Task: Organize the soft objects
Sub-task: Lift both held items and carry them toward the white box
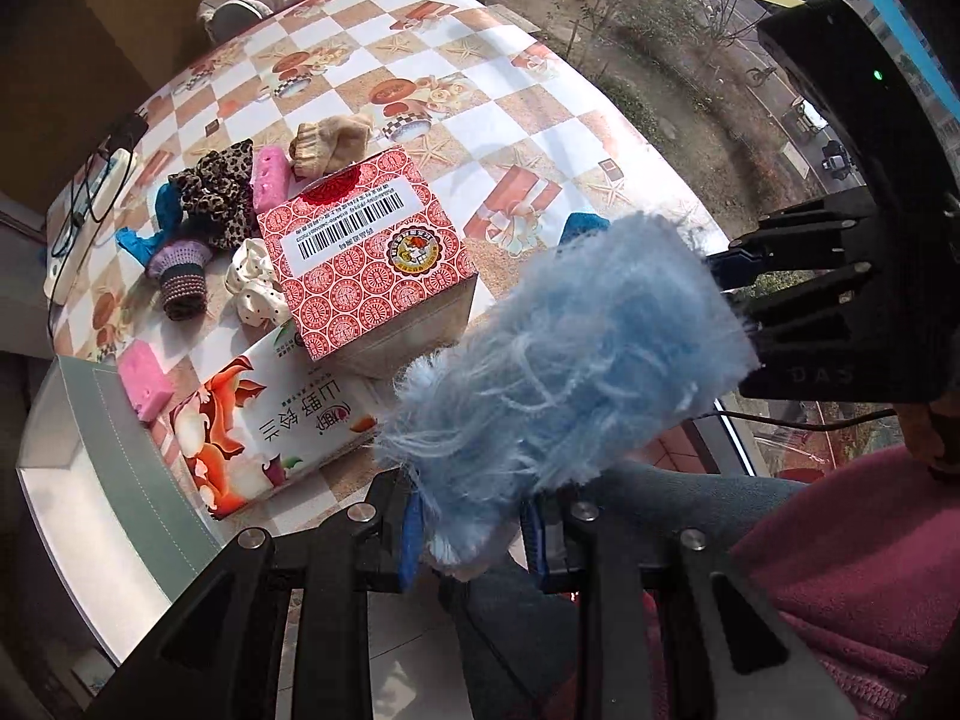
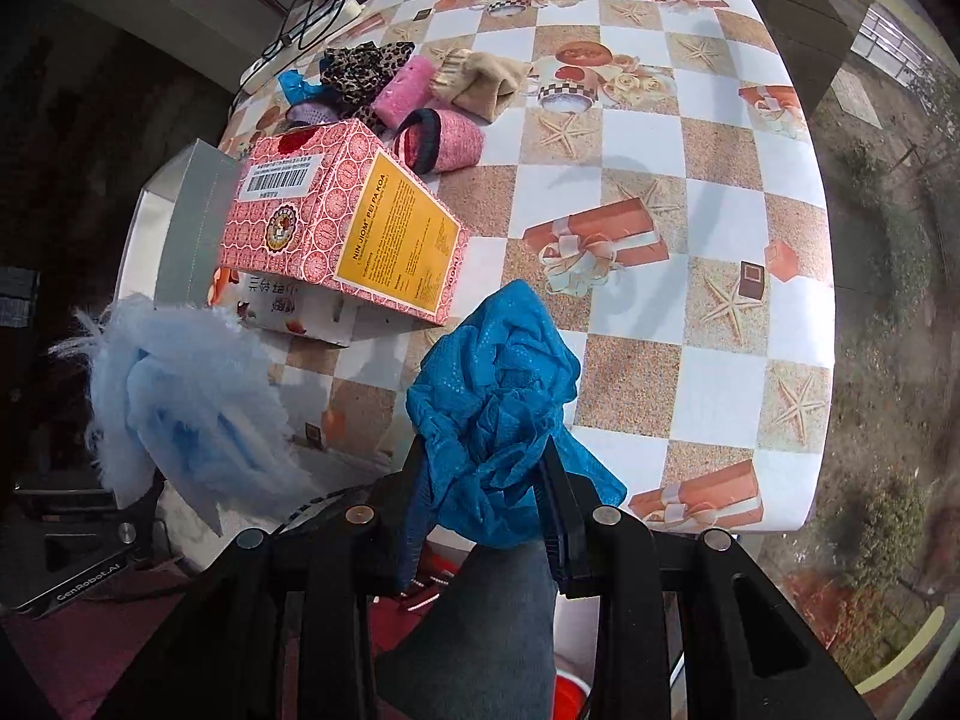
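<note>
Both claws loaded above the checkered counter, each clamped on one soft item.

The counter carries a red patterned box stacked on a tissue pack, with a grey-green box at the near edge. Behind the red box lies a cluster of soft objects: leopard scrunchie, beige sock, pink sponge. My left claw grips the fluffy pale-blue sock, held off the counter's edge. My right claw pinches the crumpled bright-blue cloth above the near counter edge, just beside the fluffy sock.
</note>
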{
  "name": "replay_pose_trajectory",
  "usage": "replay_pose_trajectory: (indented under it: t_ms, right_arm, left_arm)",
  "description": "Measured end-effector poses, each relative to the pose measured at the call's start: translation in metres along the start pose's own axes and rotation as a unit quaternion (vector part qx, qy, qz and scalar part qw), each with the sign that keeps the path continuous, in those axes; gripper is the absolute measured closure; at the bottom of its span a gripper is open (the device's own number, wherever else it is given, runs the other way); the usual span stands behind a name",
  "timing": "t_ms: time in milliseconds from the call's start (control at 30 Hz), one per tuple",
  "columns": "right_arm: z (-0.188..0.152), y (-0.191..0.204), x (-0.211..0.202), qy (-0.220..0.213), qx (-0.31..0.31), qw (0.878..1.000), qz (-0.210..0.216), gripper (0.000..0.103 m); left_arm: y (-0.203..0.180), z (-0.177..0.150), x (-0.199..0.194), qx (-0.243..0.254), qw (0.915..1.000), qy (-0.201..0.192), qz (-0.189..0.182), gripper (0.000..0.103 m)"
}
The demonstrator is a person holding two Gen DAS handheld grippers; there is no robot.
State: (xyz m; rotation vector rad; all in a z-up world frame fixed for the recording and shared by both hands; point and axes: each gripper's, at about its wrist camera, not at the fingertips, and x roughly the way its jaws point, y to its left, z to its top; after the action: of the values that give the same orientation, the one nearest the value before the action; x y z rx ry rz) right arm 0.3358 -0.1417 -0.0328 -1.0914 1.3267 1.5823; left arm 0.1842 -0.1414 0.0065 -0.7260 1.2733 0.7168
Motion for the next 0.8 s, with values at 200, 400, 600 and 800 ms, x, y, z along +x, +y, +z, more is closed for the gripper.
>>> replay_pose_trajectory:
  t_ms: [200, 400, 600, 800]
  right_arm:
    - [0.002, 0.050, 0.010, 0.013, -0.037, 0.999, 0.008, 0.069]
    - [0.008, 0.115, 0.018, 0.021, -0.078, 0.997, 0.013, 0.069]
    - [0.029, 0.180, 0.023, 0.011, -0.133, 0.991, -0.002, 0.069]
    - [0.060, 0.246, 0.030, -0.003, -0.193, 0.981, 0.000, 0.069]
  left_arm:
    - [0.047, -0.045, -0.015, -0.014, 0.9997, -0.019, 0.004, 0.073]
    - [0.102, -0.081, -0.029, -0.038, 0.9987, -0.035, 0.006, 0.073]
    - [0.159, -0.114, -0.045, -0.101, 0.9925, -0.066, 0.018, 0.073]
    - [0.215, -0.156, -0.059, -0.188, 0.9768, -0.093, 0.041, 0.073]
